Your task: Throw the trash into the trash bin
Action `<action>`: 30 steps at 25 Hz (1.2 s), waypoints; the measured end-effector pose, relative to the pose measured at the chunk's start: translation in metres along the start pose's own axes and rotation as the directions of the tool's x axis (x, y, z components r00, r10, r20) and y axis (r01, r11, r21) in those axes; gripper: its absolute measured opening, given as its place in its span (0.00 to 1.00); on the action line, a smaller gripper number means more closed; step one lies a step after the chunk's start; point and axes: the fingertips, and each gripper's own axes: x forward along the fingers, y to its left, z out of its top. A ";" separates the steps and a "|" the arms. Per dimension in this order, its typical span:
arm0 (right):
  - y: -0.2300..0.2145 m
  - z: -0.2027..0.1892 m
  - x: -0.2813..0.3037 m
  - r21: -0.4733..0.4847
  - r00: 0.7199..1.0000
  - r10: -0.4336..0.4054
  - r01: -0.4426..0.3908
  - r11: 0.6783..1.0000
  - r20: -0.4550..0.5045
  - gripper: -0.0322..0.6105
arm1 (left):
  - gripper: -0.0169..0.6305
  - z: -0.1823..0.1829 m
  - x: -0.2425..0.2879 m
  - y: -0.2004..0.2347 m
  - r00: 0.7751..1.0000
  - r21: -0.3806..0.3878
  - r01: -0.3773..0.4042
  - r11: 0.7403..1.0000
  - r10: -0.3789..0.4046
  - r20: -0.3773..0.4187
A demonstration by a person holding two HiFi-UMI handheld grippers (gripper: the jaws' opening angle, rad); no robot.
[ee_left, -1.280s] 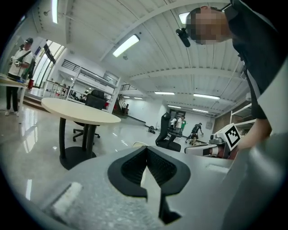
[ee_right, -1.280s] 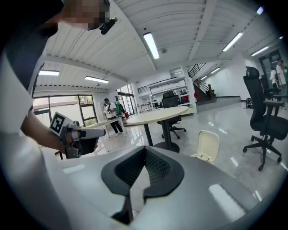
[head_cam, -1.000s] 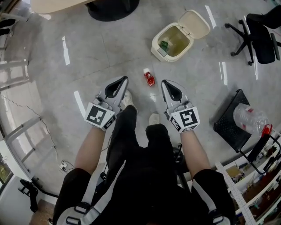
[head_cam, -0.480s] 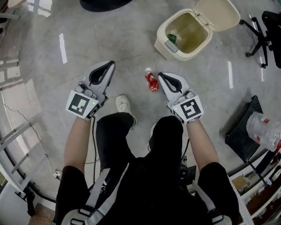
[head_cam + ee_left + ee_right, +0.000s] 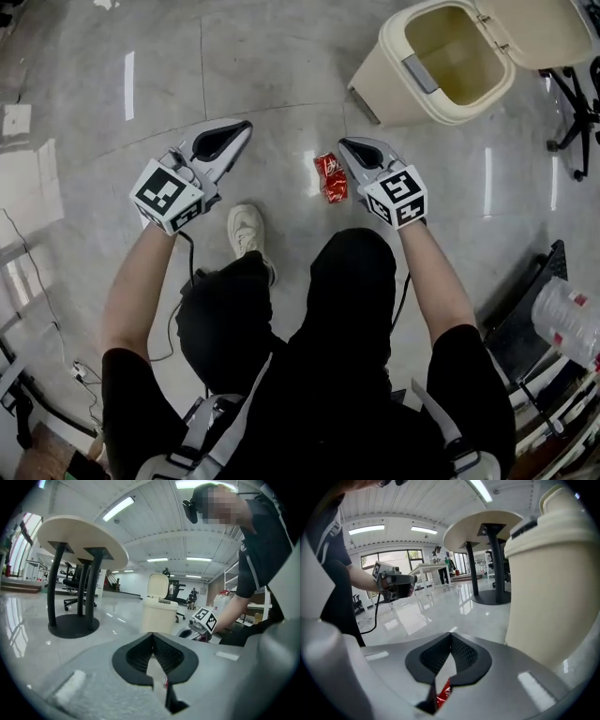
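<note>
- The grey polished floor (image 5: 281, 66) carries everything here; no worktop has a part in this moment.
- The cream trash bin (image 5: 380, 75) stands on the floor up and to the right in the head view. Its lid is open and the mouth is free. In the right gripper view its wall (image 5: 553, 588) is near, at the right side.
- The left gripper (image 5: 247, 125) is held low over the floor, well apart from the trash. Its fingers (image 5: 161, 653) are together at the tips, with nothing between them.
- The right gripper (image 5: 342, 142) is low too and points toward the bin. Its fingers (image 5: 464, 656) are also together and hold nothing.
- The trash is a red crumpled packet (image 5: 330, 177). It lies on the floor between the two grippers, just beside the right one on its inner side, a little behind the tips.
- In the right gripper view the red packet (image 5: 443, 692) shows under the fingers, through the gap behind the tips. So it is below them, not between them. Whether anything touches it I cannot tell.
- I judge the packet to be light, thin and soft. It will probably give under pressure, and its glossy skin may slip.
- The floor is smooth, so a push from one side may only slide it away.
- A good place to take hold seems to be across its narrow width, or on a raised fold. The fingers must open first.
</note>
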 end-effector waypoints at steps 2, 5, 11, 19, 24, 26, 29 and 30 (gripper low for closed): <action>-0.001 -0.022 0.013 0.037 0.999 0.004 -0.003 0.999 -0.049 0.06 | 0.03 -0.017 -0.011 -0.001 1.000 -0.042 -0.025 0.999 0.025 -0.006; -0.003 -0.063 0.034 0.140 0.990 0.004 0.016 0.990 -0.142 0.25 | 0.03 -0.030 -0.024 0.000 0.997 -0.119 -0.070 0.990 0.072 0.006; -0.010 -0.168 0.073 0.239 0.902 -0.033 0.149 0.959 -0.431 0.68 | 0.03 -0.048 -0.042 -0.008 0.994 -0.170 -0.108 0.979 0.109 -0.003; -0.007 -0.211 0.095 0.212 0.818 -0.096 0.257 0.943 -0.567 0.70 | 0.03 -0.067 -0.077 -0.012 0.989 -0.170 -0.149 0.974 0.146 -0.031; 0.000 -0.220 0.096 0.106 0.746 -0.110 0.236 0.966 -0.657 0.53 | 0.03 -0.067 -0.080 -0.013 0.989 -0.149 -0.147 0.978 0.141 -0.048; 0.008 -0.201 0.096 0.077 0.775 -0.093 0.180 0.981 -0.625 0.53 | 0.03 -0.056 -0.081 -0.013 0.991 -0.135 -0.130 0.982 0.126 -0.042; 0.020 -0.139 0.085 -0.004 0.832 -0.095 0.111 0.994 -0.546 0.53 | 0.03 -0.008 -0.086 -0.011 0.992 -0.115 -0.127 0.985 0.124 -0.030; 0.024 -0.112 0.077 -0.036 0.847 -0.104 0.100 0.994 -0.522 0.53 | 0.03 0.014 -0.087 -0.012 0.992 -0.098 -0.122 0.988 0.120 -0.024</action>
